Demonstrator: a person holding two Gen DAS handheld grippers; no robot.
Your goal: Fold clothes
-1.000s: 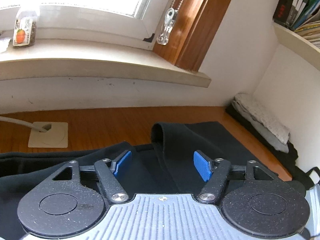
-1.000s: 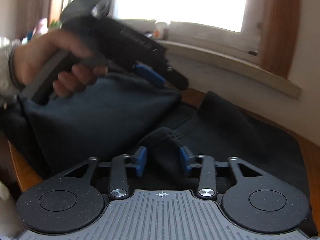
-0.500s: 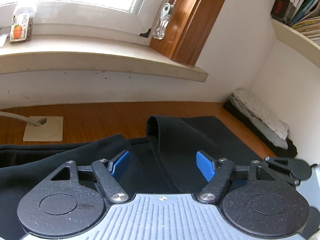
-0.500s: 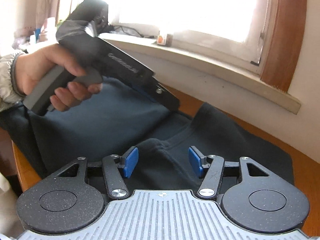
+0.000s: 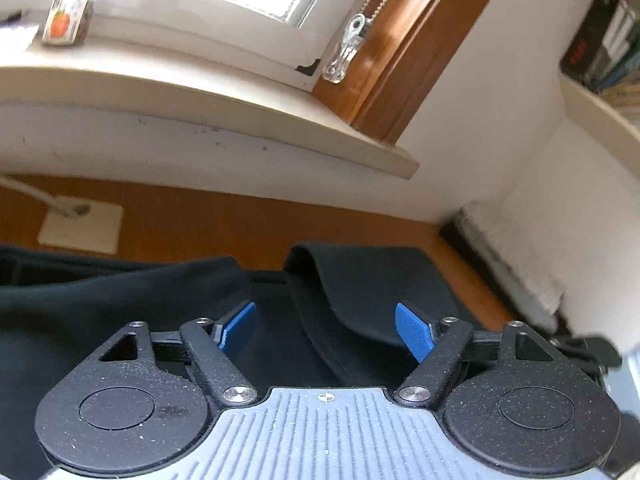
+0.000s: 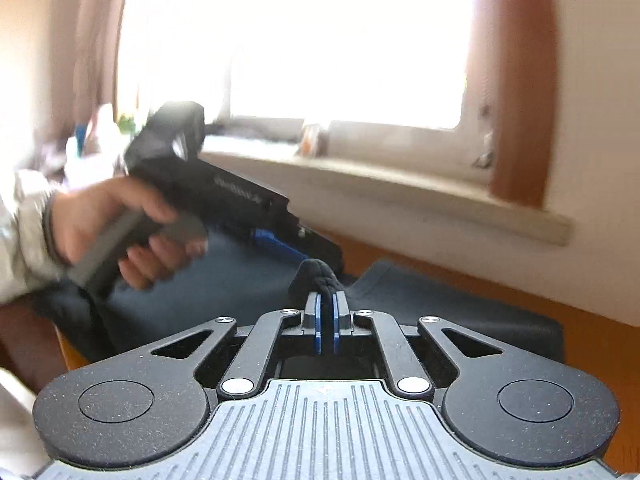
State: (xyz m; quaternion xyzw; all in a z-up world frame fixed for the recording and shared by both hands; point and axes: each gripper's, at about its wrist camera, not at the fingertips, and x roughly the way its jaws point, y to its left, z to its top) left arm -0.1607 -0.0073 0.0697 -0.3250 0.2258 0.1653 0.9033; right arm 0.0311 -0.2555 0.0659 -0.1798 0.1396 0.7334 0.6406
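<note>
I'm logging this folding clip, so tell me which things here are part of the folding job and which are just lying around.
Part of the job:
- dark garment on the wooden table
- right gripper, shut on a bunched fold of it
- left gripper, open above it

Lying about:
- folded clothes stack by the wall
- small packet on the windowsill
- books on the shelf
- cable plate

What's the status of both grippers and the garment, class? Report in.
Right gripper shut on dark garment. Left gripper open over it. Nothing in the way.
</note>
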